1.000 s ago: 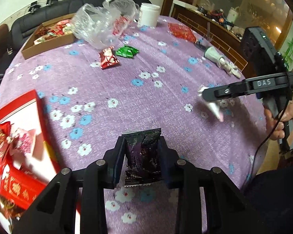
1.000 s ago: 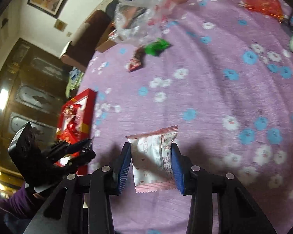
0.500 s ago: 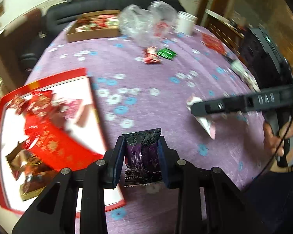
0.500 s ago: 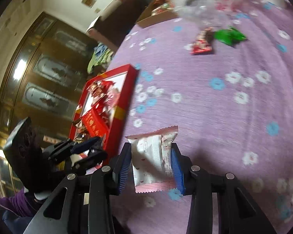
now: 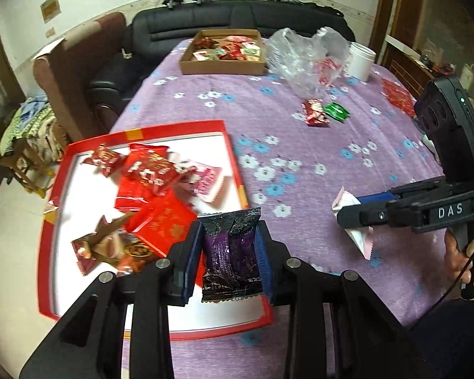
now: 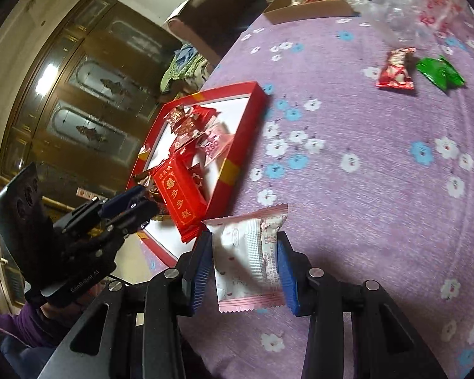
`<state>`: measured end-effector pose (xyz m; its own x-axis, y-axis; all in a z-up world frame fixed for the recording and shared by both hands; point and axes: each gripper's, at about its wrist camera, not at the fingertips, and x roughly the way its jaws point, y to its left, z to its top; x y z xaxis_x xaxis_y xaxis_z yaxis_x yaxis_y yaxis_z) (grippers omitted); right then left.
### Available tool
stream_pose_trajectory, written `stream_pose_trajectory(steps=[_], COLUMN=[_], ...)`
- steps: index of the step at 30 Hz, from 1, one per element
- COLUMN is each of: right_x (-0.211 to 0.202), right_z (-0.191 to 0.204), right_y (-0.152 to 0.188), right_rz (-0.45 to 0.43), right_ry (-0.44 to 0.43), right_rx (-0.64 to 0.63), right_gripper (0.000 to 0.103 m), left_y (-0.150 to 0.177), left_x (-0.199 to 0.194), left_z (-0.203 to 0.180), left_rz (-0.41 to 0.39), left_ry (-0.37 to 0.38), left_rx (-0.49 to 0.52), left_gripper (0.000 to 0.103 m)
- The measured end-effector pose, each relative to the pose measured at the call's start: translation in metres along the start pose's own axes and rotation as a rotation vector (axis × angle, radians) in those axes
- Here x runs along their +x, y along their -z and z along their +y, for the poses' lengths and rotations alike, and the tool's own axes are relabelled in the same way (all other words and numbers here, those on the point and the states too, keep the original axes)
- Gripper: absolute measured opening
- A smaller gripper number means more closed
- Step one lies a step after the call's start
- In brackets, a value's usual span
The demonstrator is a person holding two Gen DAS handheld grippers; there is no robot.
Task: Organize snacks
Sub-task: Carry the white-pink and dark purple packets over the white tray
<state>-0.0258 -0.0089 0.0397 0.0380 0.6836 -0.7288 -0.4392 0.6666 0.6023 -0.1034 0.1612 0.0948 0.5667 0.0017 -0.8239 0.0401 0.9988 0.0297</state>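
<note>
The left tool (image 5: 229,252) is pinching a purple packet (image 5: 229,249) above the red tray (image 5: 233,158); the right tool (image 6: 245,265) is pinching a pink-white packet (image 6: 249,252) over the table (image 6: 379,173), both probably light, crinkly, best held mid-body

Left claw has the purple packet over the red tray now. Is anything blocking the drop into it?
Nothing visible blocks it. The left claw holds the purple packet above the near corner of the red tray. White floor shows below there, and the red packets are piled further in.
</note>
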Motion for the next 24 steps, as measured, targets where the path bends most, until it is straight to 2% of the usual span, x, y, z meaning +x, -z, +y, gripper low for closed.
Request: stream_pose_trajectory(steps=[10, 24], right_x=[0.017, 0.031], right_z=[0.031, 0.064], right_y=[-0.014, -0.034], right_rz=[0.024, 0.022], right_ry=[0.013, 0.010], right_rx=[-0.091, -0.149], right_gripper=[0.040, 0.040], left_y=[-0.005, -0.006], left_x=[-0.003, -0.001], left_z=[0.024, 0.053], left_rz=[-0.006, -0.012], left_ry=[-0.069, -0.120], left_rx=[-0.035, -0.051], left_gripper=[0.030, 0.031])
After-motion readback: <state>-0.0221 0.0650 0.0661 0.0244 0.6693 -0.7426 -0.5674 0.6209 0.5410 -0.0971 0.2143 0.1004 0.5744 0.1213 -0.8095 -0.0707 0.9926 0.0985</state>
